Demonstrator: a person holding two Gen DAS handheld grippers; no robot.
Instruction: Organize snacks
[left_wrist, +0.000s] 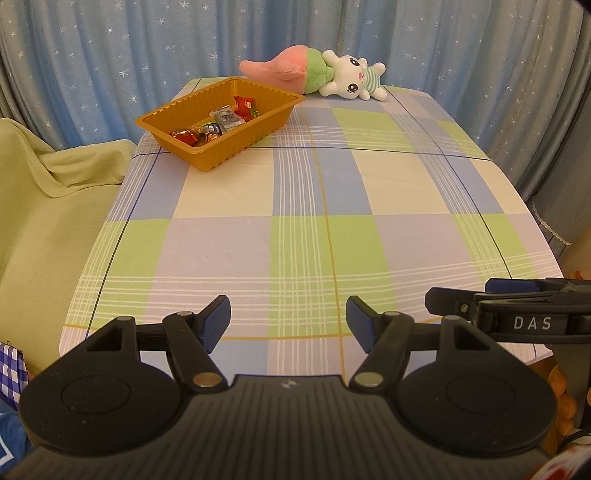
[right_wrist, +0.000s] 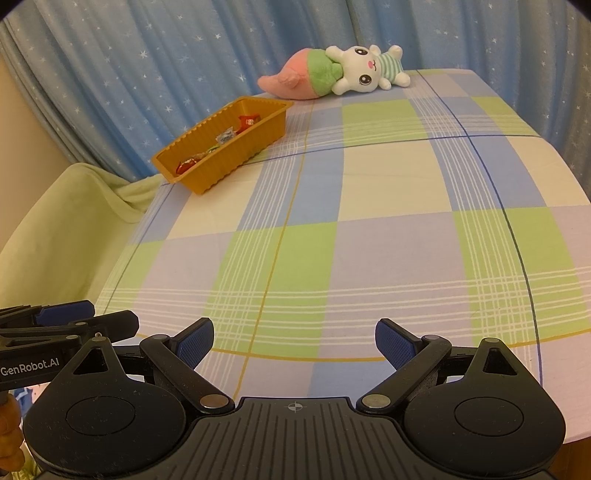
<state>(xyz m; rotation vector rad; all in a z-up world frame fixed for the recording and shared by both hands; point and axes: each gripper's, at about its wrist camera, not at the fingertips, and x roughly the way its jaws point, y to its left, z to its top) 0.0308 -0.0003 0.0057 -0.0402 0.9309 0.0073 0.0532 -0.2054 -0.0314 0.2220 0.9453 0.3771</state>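
Left wrist view first: the left gripper (left_wrist: 288, 325) has its jaws parted, two ribbed blue pads on black angular linkages, nothing between them, only the checked tablecloth (left_wrist: 314, 240) showing through the gap. Beside it, at the right edge of that view, the right gripper (left_wrist: 517, 302) pokes in side-on, matte black with white lettering. From its own camera the right gripper (right_wrist: 294, 345) stands jaws wide apart too, empty, blue textured pads (right_wrist: 194, 345) angled outward.

Out past both sets of jaws runs the cloth, smooth cotton in pale green, lilac, blue and cream squares crossed by thin white and mustard lines. Far across it, near the far left corner, sits the orange tray (left_wrist: 173, 142), a rectangular plastic tub with fluted, corrugated walls. Inside the tray lie the snacks (left_wrist: 218, 123): small crinkly wrapped pieces, red foil, silver-grey packets, some shiny sweets.

Just behind the tray, lying on its side, is a plush toy (left_wrist: 347, 75), fuzzy white rabbit with a striped body, green collar and pink tail. Left of the tray, a soft green blanket (left_wrist: 48, 177) droops in folds. Behind the tray hangs a blue curtain (left_wrist: 110, 55), pleated and speckled with white stars.
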